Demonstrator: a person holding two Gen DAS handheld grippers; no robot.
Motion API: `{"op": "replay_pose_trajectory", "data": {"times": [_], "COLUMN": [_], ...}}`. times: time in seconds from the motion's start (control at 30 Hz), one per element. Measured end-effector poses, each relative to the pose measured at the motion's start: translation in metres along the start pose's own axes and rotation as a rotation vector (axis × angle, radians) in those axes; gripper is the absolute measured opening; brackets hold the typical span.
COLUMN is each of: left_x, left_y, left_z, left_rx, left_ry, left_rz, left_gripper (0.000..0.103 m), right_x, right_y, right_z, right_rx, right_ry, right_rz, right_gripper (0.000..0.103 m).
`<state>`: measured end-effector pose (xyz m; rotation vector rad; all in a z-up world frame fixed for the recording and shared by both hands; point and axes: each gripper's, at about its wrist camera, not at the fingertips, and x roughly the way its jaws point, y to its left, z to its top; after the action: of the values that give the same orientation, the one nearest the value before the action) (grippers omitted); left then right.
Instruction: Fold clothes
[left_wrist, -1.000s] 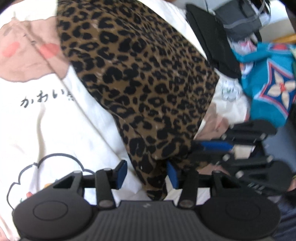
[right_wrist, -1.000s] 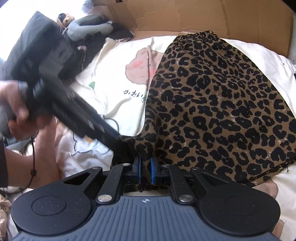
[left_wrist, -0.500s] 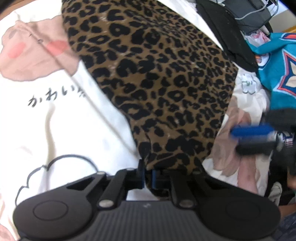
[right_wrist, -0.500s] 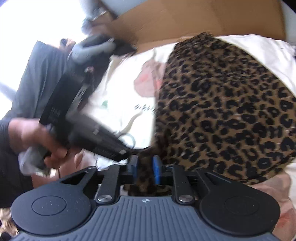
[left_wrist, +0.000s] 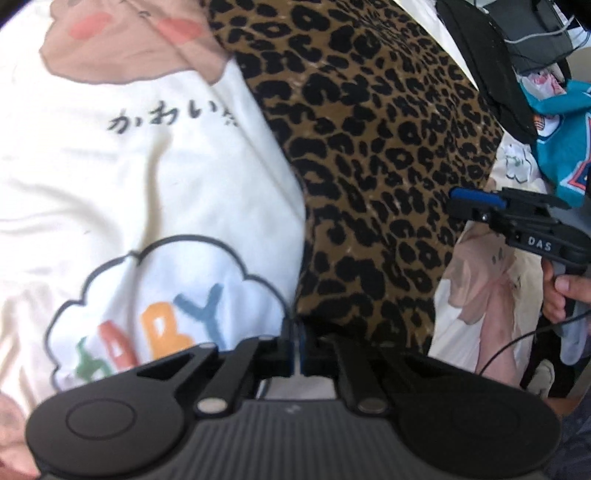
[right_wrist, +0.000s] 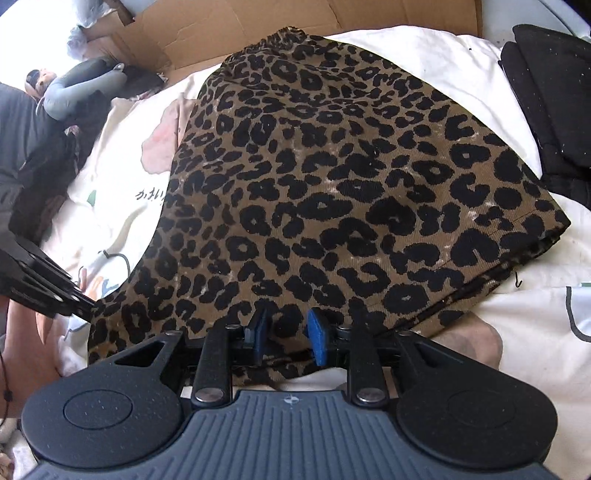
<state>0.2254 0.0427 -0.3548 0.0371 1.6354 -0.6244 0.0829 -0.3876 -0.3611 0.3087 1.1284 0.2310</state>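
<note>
Left wrist view: the left hand-held gripper (left_wrist: 297, 345) is pressed together on the skirt's (left_wrist: 373, 155) near hem corner, likely to anchor it for a fold. The right hand-held gripper (right_wrist: 284, 332) has just been opening; its pads stand spread over the hem (no grip). The skirt lies flat on a white printed sheet (right_wrist: 532, 332), cardboard (right_wrist: 280, 26) beyond, black clothes (right_wrist: 554, 103) far right.

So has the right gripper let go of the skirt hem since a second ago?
Yes. The right gripper, then pinched on the leopard skirt hem, has just been opening its jaws; fabric lies between them, unpressed. The skirt stays on the white sheet.
</note>
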Motion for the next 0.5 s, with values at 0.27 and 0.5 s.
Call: {"op": "replay_pose_trajectory", "data": {"times": [0.27, 0.5], "left_x": [-0.034, -0.007], "left_y": [-0.004, -0.041], "left_z": [0.014, 0.026], "left_rx": [0.019, 0.12], "left_ry": [-0.1, -0.116], "left_rz": [-0.049, -0.097], "left_gripper": [0.004, 0.006], "right_x": [-0.009, 0.004], "right_y": [0.024, 0.046], "right_z": [-0.001, -0.006], "right_rx": [-0.04, -0.1], "right_ry": [-0.019, 0.022], "right_rz": [0.076, 0.122], "right_gripper": [0.031, 0.03]}}
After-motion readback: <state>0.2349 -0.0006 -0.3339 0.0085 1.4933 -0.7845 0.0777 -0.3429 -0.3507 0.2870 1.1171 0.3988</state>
